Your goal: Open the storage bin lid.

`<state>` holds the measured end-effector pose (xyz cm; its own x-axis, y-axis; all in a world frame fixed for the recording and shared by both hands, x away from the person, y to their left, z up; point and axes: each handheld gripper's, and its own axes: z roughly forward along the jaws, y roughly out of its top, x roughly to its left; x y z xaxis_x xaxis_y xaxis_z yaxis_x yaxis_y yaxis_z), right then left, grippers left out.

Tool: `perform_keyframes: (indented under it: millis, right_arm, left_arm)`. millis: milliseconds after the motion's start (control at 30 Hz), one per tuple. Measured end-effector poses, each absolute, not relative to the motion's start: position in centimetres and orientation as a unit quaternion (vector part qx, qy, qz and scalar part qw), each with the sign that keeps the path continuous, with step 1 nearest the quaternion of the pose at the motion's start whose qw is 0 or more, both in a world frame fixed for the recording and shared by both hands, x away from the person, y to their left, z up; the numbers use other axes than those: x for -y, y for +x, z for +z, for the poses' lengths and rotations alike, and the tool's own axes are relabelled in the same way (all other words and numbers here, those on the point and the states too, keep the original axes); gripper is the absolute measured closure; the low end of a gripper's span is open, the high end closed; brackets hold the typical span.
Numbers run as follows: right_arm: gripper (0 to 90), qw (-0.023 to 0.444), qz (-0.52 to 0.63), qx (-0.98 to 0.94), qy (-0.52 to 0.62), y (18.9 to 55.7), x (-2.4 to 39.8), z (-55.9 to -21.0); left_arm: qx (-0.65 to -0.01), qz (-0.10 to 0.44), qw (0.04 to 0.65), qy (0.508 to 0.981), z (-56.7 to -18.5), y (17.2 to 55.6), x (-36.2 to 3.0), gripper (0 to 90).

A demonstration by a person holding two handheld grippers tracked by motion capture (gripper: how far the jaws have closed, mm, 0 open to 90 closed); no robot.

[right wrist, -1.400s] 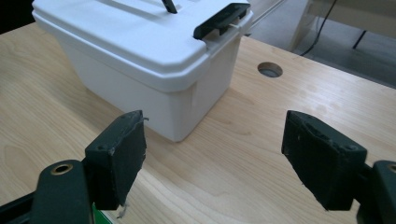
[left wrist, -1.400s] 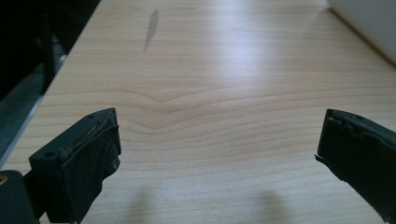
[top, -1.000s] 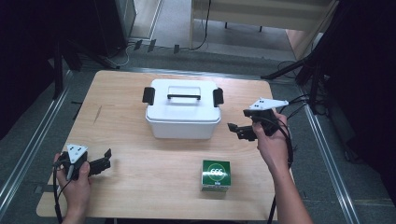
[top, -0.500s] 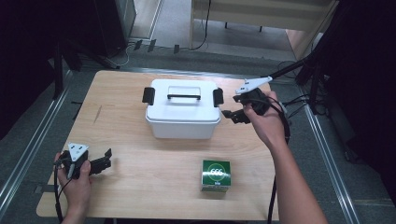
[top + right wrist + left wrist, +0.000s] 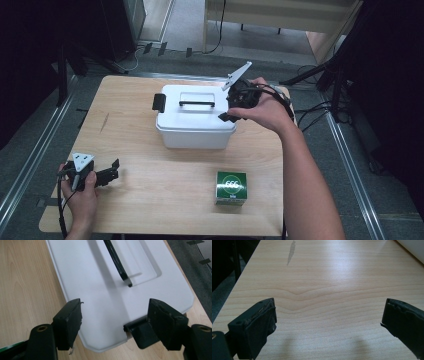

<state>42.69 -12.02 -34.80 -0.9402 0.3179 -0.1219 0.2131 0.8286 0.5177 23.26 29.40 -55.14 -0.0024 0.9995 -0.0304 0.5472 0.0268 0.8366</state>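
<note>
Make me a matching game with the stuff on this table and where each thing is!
Things:
1. white box
2. green box
3. left claw
4. right claw

Places:
A. at the near left corner of the table, open over bare wood
B. at the white box's right end, by its black latch, open
C. in the middle of the table, black handle on its lid
D. near the front edge, right of the middle

Pairs: 1-C, 2-D, 3-A, 4-B
</note>
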Motion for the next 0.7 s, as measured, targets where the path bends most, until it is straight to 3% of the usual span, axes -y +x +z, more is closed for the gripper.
perform_keyframes:
  millis: [167,200,233,333,467,700]
  right_arm:
    - [38.7,0.130,0.239,-0.954,0.124,43.2,10.5,-34.5]
    - [45.5,0.144,0.230,-0.955,0.117,43.4,10.0,-34.4]
    - [45.5,0.144,0.230,-0.955,0.117,43.4,10.0,-34.4]
    - [57.5,0.148,0.223,-0.958,0.099,43.9,8.7,-34.4]
    - [67.2,0.139,0.208,-0.964,0.085,44.1,7.5,-34.7]
    - [70.8,0.151,0.192,-0.969,0.050,44.2,4.8,-35.1]
  left_arm:
    - [-0.627,0.326,0.344,0.618,-55.1,23.3,-29.4,0.0]
    - [-0.627,0.325,0.346,0.618,-55.1,23.4,-29.4,0.0]
    - [-0.627,0.325,0.346,0.618,-55.1,23.4,-29.4,0.0]
    - [-0.626,0.325,0.345,0.619,-55.1,23.4,-29.4,0.0]
    - [-0.628,0.324,0.346,0.618,-55.1,23.4,-29.4,0.0]
    - [-0.628,0.320,0.345,0.619,-55.1,23.5,-29.5,0.0]
